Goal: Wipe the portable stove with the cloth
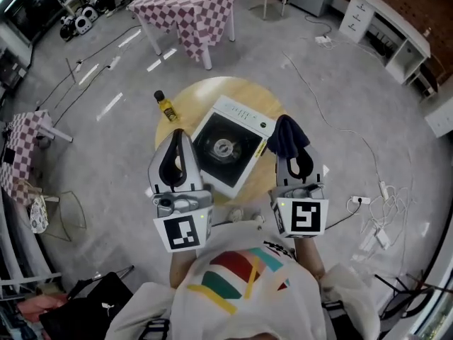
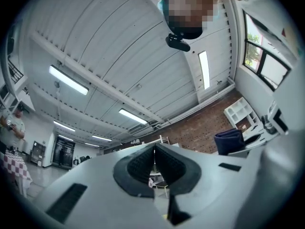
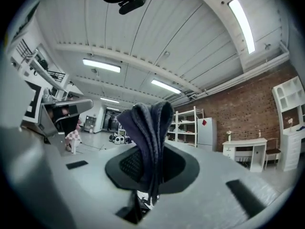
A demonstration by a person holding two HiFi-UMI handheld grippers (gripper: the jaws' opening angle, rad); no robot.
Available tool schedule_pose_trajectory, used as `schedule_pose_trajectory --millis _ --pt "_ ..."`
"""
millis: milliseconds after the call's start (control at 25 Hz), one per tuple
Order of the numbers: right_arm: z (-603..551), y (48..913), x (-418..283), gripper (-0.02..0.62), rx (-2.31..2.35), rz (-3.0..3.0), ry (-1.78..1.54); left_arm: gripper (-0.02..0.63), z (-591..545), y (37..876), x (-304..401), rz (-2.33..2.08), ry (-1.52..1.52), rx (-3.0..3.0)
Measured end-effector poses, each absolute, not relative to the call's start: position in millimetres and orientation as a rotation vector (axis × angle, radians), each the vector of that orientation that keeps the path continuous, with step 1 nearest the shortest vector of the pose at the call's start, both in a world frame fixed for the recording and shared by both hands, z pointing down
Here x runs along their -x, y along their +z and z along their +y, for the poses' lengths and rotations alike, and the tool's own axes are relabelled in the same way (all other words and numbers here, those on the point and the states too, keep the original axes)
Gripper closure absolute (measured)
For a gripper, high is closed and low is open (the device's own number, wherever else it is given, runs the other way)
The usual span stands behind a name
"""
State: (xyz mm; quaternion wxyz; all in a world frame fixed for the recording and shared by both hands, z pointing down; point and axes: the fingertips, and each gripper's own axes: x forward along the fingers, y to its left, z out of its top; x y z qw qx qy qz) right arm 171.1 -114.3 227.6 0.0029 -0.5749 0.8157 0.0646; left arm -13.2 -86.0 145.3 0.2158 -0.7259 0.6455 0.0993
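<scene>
The portable stove (image 1: pixel 228 144), white with a black top and a round burner, sits on a round wooden table (image 1: pixel 190 102). My left gripper (image 1: pixel 176 137) is raised over the stove's left edge and tilted up toward the ceiling. Its jaws (image 2: pixel 153 160) are shut with nothing between them. My right gripper (image 1: pixel 290 149) hovers at the stove's right edge, shut on a folded dark navy cloth (image 1: pixel 287 134). That cloth (image 3: pixel 148 128) sticks up from between the pads in the right gripper view. It also shows in the left gripper view as the cloth (image 2: pixel 229 140) at the right.
A yellow bottle with a black cap (image 1: pixel 165 106) stands on the table's left rim. A checkered-cloth table (image 1: pixel 190 7) is behind, another (image 1: pixel 20 151) at the left. Cables and a power strip (image 1: pixel 359 201) lie on the floor at right. White shelves (image 1: pixel 386 27) line the back right.
</scene>
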Motion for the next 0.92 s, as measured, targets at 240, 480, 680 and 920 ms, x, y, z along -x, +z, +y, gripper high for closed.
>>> schedule_pose_trajectory --millis 240,480,680,920 --pt "-116 224 -178 0.563 1.846 2.54 0.228 0.598 -93 146 9 1.782 0.29 2.031" --pt "-118 229 -179 0.563 1.858 2.546 0.221 0.598 -96 154 12 1.795 0.265 2.047" --pt "-122 231 -179 0.563 1.864 2.556 0.209 0.598 -101 153 17 1.806 0.27 2.038" --pt "-126 232 -178 0.563 1.873 2.544 0.201 0.598 -104 157 22 1.806 0.263 2.041"
